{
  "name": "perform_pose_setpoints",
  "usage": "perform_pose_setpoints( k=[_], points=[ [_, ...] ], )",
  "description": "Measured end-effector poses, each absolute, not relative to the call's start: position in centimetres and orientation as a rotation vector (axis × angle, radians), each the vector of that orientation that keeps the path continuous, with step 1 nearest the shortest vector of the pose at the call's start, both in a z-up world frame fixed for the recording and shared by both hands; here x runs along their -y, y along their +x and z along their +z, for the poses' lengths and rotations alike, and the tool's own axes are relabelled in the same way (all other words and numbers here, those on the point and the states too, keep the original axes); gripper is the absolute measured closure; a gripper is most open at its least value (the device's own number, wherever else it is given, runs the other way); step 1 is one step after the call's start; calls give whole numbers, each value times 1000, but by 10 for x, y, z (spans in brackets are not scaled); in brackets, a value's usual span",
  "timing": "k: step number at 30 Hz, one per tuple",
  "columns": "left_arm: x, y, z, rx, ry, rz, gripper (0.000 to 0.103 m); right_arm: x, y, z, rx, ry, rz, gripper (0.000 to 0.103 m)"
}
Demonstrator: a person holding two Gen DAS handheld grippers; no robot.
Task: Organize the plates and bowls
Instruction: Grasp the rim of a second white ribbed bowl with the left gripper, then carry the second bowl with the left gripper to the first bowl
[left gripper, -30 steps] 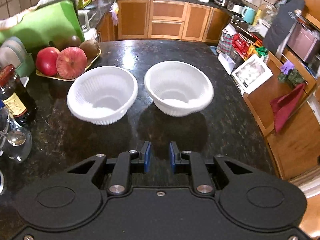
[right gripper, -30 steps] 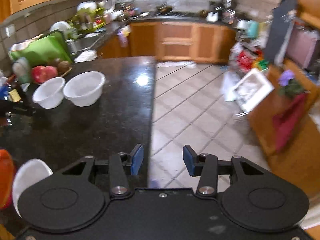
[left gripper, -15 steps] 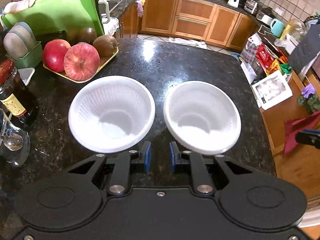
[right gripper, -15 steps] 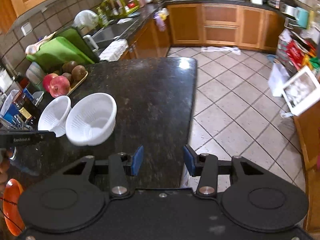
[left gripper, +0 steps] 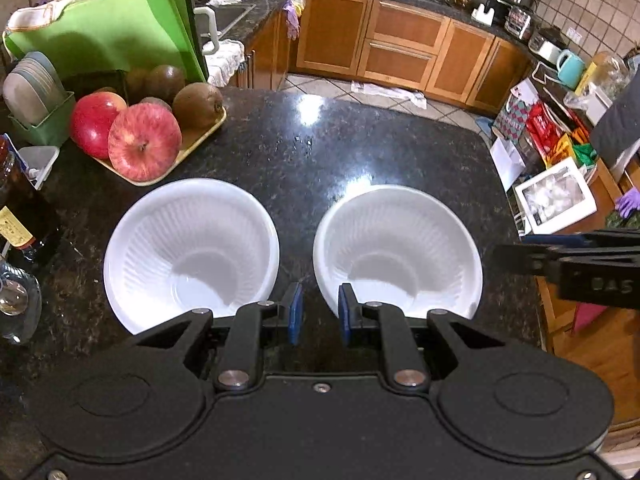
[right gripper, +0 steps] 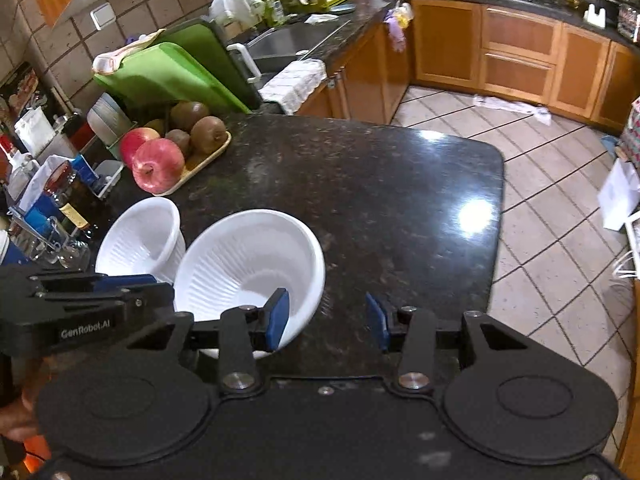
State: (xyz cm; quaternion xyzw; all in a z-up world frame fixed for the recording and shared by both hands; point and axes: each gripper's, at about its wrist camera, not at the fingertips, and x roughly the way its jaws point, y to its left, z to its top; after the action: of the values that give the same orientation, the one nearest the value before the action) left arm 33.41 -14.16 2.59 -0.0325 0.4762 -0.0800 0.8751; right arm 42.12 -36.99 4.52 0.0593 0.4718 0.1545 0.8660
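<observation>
- Two white bowls (left gripper: 192, 248) (left gripper: 396, 252) stand apart, side by side, on the dark surface (left gripper: 320, 152).
- Left gripper (left gripper: 318, 316): jaws narrowly apart, empty, between the bowls.
- Right gripper (right gripper: 326, 322): jaws wide apart, over the right bowl's rim.

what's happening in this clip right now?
A person with a handheld gripper in each hand is working on two white bowls on the dark granite counter. The left gripper hovers open over the gap between the left bowl and the right bowl, gripping neither. The right gripper is open at the right bowl's near rim, one finger over the bowl, one outside. Nothing is lifted or stacked yet. A fruit tray sits behind.
</observation>
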Motion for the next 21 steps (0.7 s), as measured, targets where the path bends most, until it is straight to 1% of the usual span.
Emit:
perform_pose_setpoints(
  k=[3,5,8,10,11,12,15,21],
  points=[
    [140,339,28,-980,-86,-163,78,364,432,40,-988,122,323,61],
    [141,343,26,-987,-90,-153,78,362,437,37,-990,121,323,61],
    [144,348,21,-1004,-95,-156,78,359,442,33,-994,115,327,68],
    [147,351,17,-1017,-99,-159,78,356,443,31,-997,103,334,69],
    [148,352,15,-1022,-99,-161,78,355,444,30,-999,95,333,72],
    [149,353,14,-1025,-99,-162,78,353,443,29,-1000,84,331,76],
    [154,356,11,-1026,-83,-157,78,346,447,23,-1005,65,335,81],
    [160,362,4,-1034,-68,-153,77,343,443,19,-997,28,321,87]
  ],
)
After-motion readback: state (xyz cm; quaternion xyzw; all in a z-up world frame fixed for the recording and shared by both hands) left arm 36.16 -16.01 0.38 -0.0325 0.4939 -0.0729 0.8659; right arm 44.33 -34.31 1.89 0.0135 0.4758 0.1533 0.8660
